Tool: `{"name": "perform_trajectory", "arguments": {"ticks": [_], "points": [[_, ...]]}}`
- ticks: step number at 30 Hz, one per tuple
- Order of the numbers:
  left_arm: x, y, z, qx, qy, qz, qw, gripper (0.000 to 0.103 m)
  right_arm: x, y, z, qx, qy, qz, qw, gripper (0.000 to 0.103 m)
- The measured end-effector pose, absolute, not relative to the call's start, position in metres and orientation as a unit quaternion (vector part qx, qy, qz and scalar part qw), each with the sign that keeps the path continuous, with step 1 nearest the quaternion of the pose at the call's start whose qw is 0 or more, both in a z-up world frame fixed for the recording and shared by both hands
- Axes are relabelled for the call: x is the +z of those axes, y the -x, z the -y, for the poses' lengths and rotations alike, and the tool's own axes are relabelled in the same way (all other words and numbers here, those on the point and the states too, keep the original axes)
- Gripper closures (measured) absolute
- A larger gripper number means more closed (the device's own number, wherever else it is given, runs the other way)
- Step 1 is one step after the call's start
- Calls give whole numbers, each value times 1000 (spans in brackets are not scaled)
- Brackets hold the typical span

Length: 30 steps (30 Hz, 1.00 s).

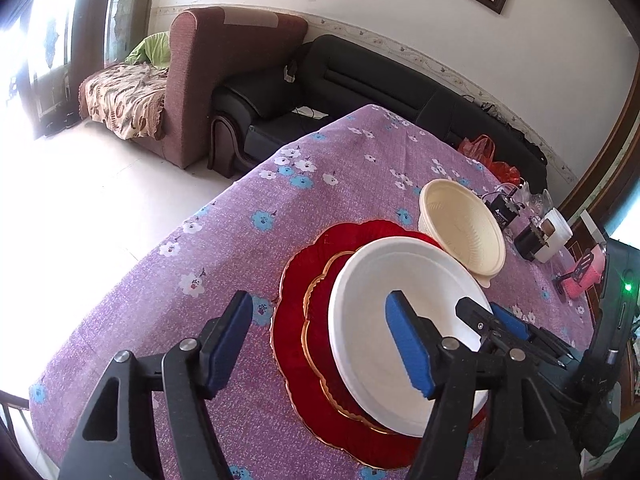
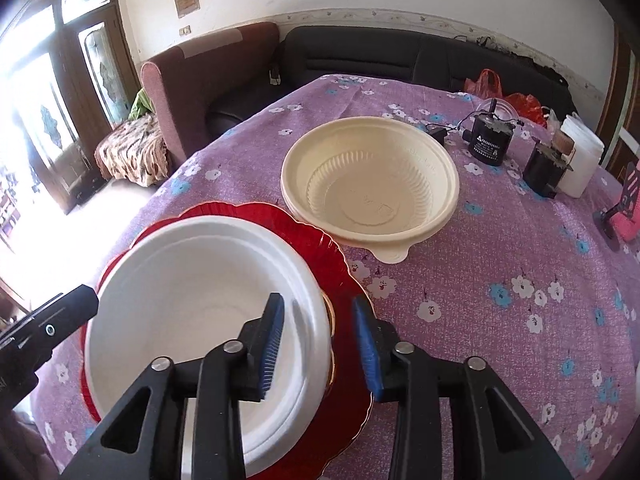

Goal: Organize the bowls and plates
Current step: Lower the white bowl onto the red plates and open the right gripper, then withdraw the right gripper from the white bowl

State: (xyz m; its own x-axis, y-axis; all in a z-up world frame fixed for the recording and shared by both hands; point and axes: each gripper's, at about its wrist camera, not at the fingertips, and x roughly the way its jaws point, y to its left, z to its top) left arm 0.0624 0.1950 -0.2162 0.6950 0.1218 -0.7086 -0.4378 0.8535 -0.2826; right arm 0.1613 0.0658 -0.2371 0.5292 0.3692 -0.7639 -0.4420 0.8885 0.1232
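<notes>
A white plate (image 2: 208, 316) rests on stacked red plates (image 2: 320, 248). The right gripper (image 2: 320, 344), half open, straddles its near rim; the left gripper (image 1: 320, 344) hangs wide open, empty. A cream bowl (image 2: 370, 180) sits beyond.

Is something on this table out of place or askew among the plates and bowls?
Yes. The white plate sits off-centre on the red plates, shifted toward one edge. The cream bowl stands apart from the stack, its rim over the red plate's edge. Nothing looks spilled or broken.
</notes>
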Motion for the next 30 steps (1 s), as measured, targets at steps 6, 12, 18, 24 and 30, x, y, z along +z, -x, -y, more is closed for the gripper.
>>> {"name": "perform_trajectory", "arguments": {"ticks": [6, 12, 18, 24, 30], "points": [[-204, -52, -195, 156, 228, -342, 898, 32, -217, -153, -46, 241, -12, -404, 882, 53], [-192, -41, -189, 162, 224, -325, 904, 27, -202, -138, -15, 232, -36, -392, 890, 45], [-178, -37, -163, 157, 190, -315, 917, 27, -204, -121, 14, 217, -23, -387, 896, 44], [-164, -33, -117, 151, 117, -298, 935, 23, -212, -105, 45, 205, -32, -391, 897, 39], [-158, -34, -75, 136, 64, -288, 946, 19, -218, -100, 76, 190, -46, -396, 897, 38]]}}
